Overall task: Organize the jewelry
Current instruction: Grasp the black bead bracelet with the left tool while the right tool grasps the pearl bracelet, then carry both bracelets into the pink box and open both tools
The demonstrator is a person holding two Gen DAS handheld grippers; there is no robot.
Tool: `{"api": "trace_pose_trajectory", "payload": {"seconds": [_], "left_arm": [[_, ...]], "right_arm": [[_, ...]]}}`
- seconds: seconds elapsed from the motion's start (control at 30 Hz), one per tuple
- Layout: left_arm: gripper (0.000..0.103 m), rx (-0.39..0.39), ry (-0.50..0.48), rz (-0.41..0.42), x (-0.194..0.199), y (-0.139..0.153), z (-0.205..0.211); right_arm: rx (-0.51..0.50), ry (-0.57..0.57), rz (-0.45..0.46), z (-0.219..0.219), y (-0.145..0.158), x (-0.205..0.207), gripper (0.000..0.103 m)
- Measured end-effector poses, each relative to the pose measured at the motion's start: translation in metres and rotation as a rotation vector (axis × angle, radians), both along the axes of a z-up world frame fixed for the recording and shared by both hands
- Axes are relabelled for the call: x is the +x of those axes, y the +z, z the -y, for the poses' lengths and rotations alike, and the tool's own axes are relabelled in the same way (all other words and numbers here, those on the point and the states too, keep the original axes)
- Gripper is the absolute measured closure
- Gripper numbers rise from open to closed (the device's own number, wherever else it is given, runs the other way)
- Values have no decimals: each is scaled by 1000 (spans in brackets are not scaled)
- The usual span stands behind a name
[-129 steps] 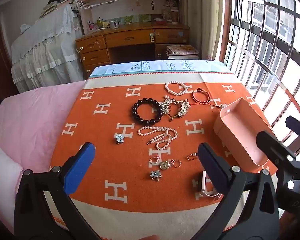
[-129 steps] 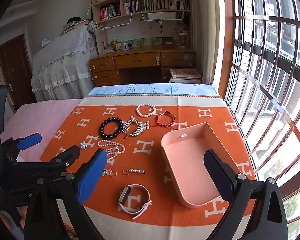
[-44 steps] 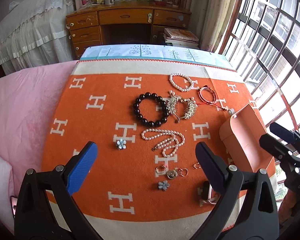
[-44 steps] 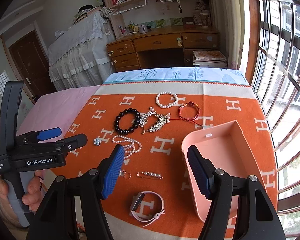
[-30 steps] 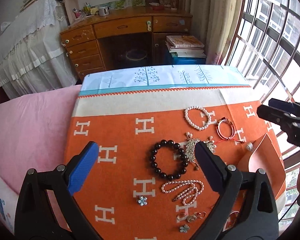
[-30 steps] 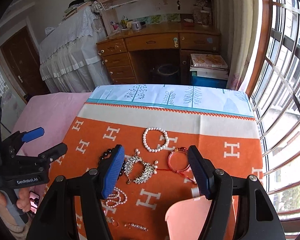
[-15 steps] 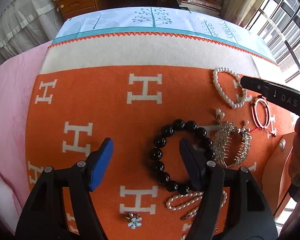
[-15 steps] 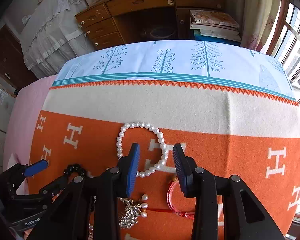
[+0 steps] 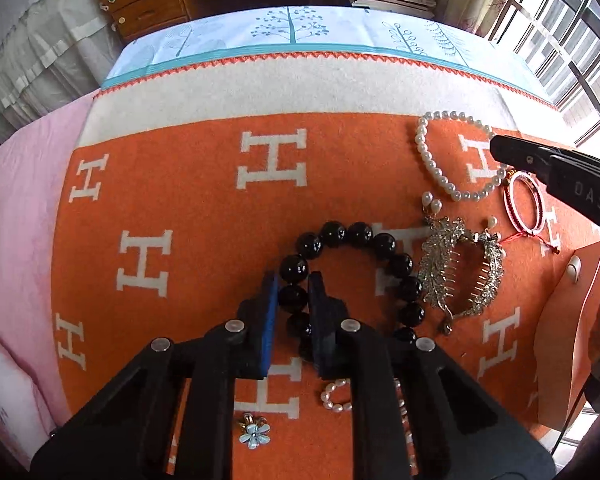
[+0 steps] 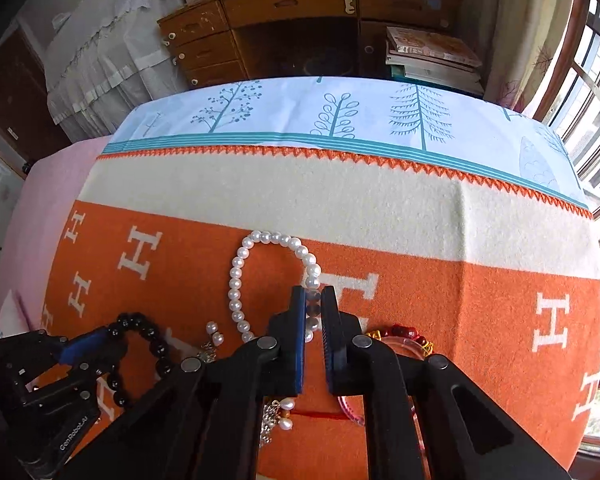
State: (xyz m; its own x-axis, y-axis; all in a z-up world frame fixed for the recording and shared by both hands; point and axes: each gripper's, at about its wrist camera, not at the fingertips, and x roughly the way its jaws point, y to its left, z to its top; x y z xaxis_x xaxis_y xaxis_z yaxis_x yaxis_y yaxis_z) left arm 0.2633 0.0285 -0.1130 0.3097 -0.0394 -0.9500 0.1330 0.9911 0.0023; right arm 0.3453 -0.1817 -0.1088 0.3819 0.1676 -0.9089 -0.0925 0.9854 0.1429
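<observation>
An orange woven blanket with white H letters and a cream border [image 9: 204, 208] covers the surface, and all the jewelry lies on it. At its right edge stands a pale pink open box [image 9: 568, 332], only partly in view.

The left gripper [image 9: 293, 292] is closed down narrow, its blue-padded fingers [image 9: 269, 320] pinching one bead on the left side of the black round-bead bracelet [image 9: 380, 240], which still lies flat on the blanket. The rest of that ring curves away ahead and to the right of the fingers.

The right gripper [image 10: 315, 304] is likewise nearly closed, its fingers clamped on a bead at the right side of the white pearl bracelet [image 10: 236, 280]; the loop spreads to the left and ahead of the tips, flat on the blanket.

Just right of the black bracelet lies a silver leaf-shaped hair comb with pearl drops [image 9: 456, 264], touching or nearly touching it. Further right lies a red cord bangle [image 9: 522, 204], close beside the pearl bracelet. Below the left gripper, a strand of small pink pearls [image 9: 334, 396] and a small pale-blue flower brooch [image 9: 254, 434] show.
</observation>
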Motion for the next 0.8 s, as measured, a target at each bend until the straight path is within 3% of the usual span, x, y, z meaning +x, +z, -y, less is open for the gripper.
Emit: {"api": "trace_pose_trajectory", "payload": {"seconds": [0.27,0.5,0.67,0.8], "left_arm": [[91,-68,-28,194,-46,91,15],[91,-176,-125,325,-100,158,70],[91,-271,-215,350,-136,174,125],[91,-305,-276,319,-155,162,169]], "right_arm": [[75,33,190,11,88,-71,96],[57,50,306,48,157,-165,96],[8,64,319,81,182,-240,96],[2,44,287,112,169,-287,96]]}}
